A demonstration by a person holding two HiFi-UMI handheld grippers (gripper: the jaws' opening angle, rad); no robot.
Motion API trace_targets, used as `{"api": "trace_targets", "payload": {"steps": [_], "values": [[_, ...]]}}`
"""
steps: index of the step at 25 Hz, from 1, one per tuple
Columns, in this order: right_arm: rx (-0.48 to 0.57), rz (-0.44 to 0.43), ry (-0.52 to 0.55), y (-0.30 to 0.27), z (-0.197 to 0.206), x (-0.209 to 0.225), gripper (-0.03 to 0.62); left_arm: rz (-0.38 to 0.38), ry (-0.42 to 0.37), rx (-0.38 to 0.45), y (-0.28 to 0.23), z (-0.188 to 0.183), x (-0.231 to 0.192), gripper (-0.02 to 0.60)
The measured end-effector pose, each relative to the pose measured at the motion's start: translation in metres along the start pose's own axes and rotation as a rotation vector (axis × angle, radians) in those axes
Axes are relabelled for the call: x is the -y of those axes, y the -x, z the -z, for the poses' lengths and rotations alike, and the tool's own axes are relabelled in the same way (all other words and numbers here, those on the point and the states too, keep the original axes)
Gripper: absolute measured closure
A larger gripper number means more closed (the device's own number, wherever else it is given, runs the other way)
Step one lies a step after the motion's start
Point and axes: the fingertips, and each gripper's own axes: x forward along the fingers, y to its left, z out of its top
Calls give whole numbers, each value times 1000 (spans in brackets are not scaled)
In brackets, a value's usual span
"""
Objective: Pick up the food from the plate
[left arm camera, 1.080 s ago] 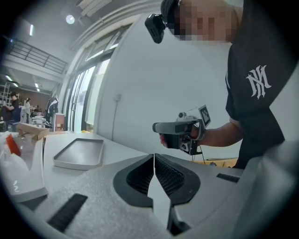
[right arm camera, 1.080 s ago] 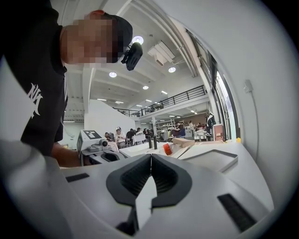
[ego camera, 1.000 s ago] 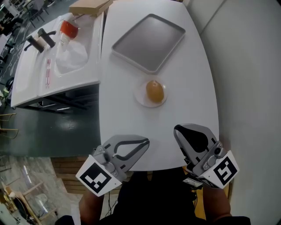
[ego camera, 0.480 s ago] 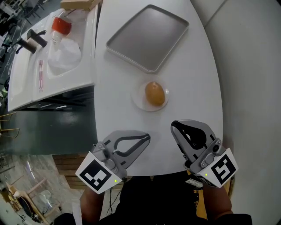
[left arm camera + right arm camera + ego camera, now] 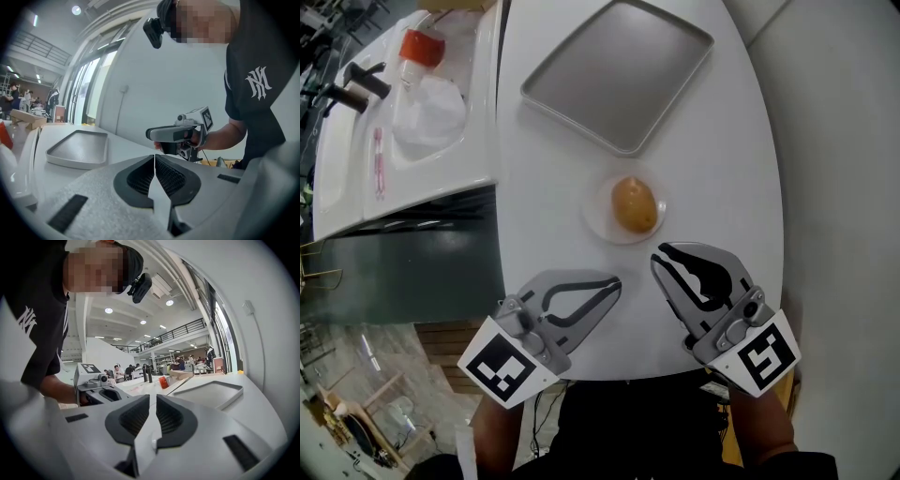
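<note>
Right gripper point(image 5: 661, 255): jaws closed, empty, near small round whitish plate point(image 5: 596, 219). Open wide, straddle golden-brown oval food point(image 5: 636, 205) at its middle, close gently. Left gripper point(image 5: 615, 283) closed, empty.

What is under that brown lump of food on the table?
A small round plate, resting on the white table. Only its rim shows around the food; its middle is covered, so I cannot see what lies there.
</note>
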Motion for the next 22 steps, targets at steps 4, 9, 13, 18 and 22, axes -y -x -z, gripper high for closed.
{"api": "trace_targets", "payload": {"steps": [4, 9, 13, 18, 22], "values": [[-17, 0, -9, -11, 10, 11, 478, -1, 19, -13, -8, 7, -10, 574], [-49, 15, -2, -29, 22, 28, 373, 4, 33, -21, -14, 13, -25, 574], [-68, -15, -23, -41, 35, 33, 308, -1, 45, -40, -17, 21, -33, 574], [-95, -24, -47, -56, 54, 42, 255, -6, 67, -67, -16, 39, -39, 574], [-117, -3, -67, -61, 62, 51, 221, -4, 79, -68, -16, 42, -39, 574]]}}
